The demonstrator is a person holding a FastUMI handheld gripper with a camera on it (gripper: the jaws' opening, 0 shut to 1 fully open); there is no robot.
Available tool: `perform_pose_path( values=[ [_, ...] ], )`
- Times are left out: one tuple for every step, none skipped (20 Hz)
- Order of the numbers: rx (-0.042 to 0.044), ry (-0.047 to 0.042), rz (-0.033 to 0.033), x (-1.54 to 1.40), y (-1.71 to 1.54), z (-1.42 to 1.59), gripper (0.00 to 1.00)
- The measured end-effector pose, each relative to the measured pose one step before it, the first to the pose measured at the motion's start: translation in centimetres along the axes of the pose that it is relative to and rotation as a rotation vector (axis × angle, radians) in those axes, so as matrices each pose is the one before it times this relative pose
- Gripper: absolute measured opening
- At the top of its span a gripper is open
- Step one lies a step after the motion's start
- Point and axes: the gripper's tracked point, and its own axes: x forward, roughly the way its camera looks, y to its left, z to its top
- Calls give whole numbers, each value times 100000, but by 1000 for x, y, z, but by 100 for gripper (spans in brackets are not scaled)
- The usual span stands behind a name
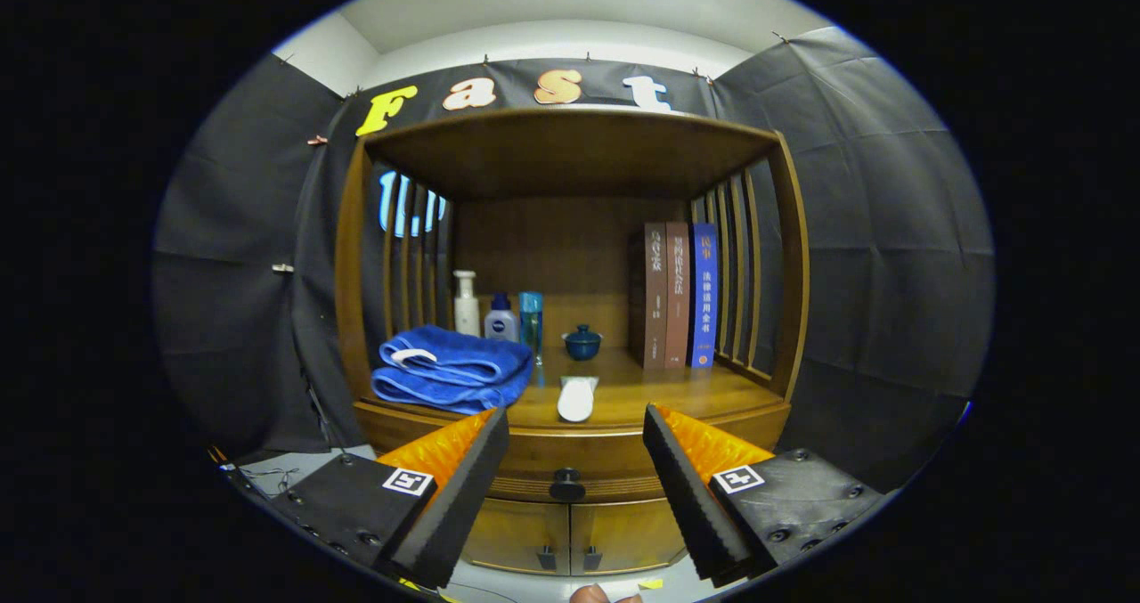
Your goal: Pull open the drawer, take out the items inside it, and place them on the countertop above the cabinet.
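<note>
A wooden cabinet stands ahead, its drawer [570,465] shut, with a dark round knob [567,484] on the front. The knob lies between my two fingers and some way beyond them. My gripper [577,476] is open, with nothing between its fingers. The countertop [677,389] above the drawer carries a white oblong item [576,399] near its front edge, right above the knob. The drawer's inside is hidden.
On the countertop lie folded blue towels [450,369] at the left, three bottles [499,313] behind them, a small blue lidded cup [582,341] in the middle, and three upright books [679,294] at the right. Two lower cabinet doors [570,536] sit beneath the drawer.
</note>
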Motion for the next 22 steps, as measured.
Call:
perform_pose_path(
  values=[
    [45,-83,1354,-1157,253,950,98],
    [520,-364,402,-1084,114,960,98],
    [562,-665,576,-1049,148,1010,98],
    [387,-23,-98,-984,70,836,98],
    [-78,125,-459,-812,-295,730,98],
    [-245,377,-1316,-731,-453,757,98],
    [-233,968,-703,-642,-450,657,98],
    [720,596,-692,-515,-316,754,98],
    [919,634,178,-446,-157,711,98],
    [692,1340,477,-346,-9,533,98],
    [1203,202,810,-336,-12,513,98],
    [1148,-87,403,-310,196,640,98],
    [1042,-404,25,-136,39,422,99],
    [588,-339,297,-169,118,400,99],
    [275,-500,163,-137,32,300,99],
    [-357,-256,88,-121,73,277,99],
    [-503,-461,170,-64,57,161,99],
    [-602,-284,580,18,200,164,99],
    [-936,-222,615,-22,325,188,99],
    [-963,-333,197,111,7,160,99],
    [-671,155,92,72,50,-41,99],
    [59,360,642,74,322,10,99]
  ],
)
